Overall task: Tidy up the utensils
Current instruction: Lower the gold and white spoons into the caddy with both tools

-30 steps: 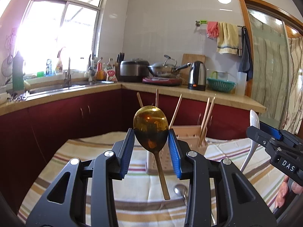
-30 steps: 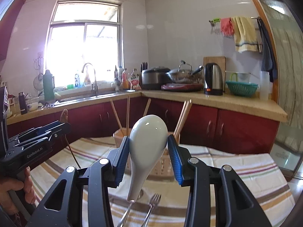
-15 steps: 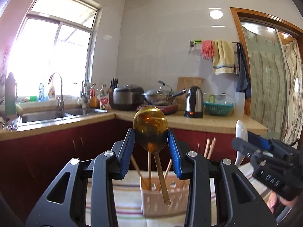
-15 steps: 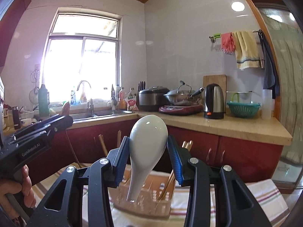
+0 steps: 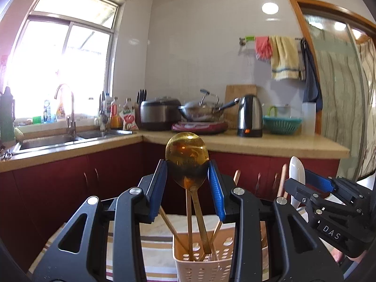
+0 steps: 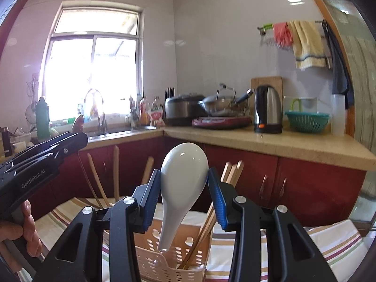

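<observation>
A: What's changed?
B: Both hands have carried fwd; caddy (image 5: 202,260) now right below. Left gripper (image 5: 187,183) clamps amber spoon (image 5: 186,158), right gripper (image 6: 184,193) clamps white spoon (image 6: 182,178), handles over the caddy. Drop-in's next, I'd say.
A: Surroundings?
B: Striped cloth (image 6: 333,242); counter (image 6: 282,141) far, kettle (image 6: 268,109), window left.

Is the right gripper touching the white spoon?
Touching: the right wrist view shows the right gripper with both blue pads pressed against the white spoon bowl.
</observation>
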### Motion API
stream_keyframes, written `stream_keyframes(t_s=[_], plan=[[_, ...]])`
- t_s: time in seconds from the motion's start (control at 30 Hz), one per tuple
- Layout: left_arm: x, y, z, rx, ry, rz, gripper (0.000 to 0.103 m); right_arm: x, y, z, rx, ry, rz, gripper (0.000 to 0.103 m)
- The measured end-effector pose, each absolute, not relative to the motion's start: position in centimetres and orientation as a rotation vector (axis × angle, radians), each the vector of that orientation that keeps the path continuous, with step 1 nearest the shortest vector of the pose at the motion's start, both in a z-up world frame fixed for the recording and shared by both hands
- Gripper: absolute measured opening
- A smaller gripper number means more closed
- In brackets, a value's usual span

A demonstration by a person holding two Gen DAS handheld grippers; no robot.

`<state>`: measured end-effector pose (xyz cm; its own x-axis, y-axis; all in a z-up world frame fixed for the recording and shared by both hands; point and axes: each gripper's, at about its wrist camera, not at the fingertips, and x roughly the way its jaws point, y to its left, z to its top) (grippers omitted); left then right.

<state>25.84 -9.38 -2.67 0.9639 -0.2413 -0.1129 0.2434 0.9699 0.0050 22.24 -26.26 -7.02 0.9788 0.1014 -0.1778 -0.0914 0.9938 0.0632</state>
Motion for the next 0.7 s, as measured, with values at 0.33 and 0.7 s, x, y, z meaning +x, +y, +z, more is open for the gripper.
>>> stream_keyframes(t_s=[0.33, 0.7], plan=[[27.6, -10.0, -6.3, 0.041, 0.198, -0.244, 0.035, 23.4, -26.0, -10.6, 0.067, 0.275, 0.108, 0.042], [28.8, -9.6, -8.6, 0.023, 0.281, -0.238, 0.036, 23.8, -25.7, -11.6, 0.053, 0.318, 0.101, 0.042]])
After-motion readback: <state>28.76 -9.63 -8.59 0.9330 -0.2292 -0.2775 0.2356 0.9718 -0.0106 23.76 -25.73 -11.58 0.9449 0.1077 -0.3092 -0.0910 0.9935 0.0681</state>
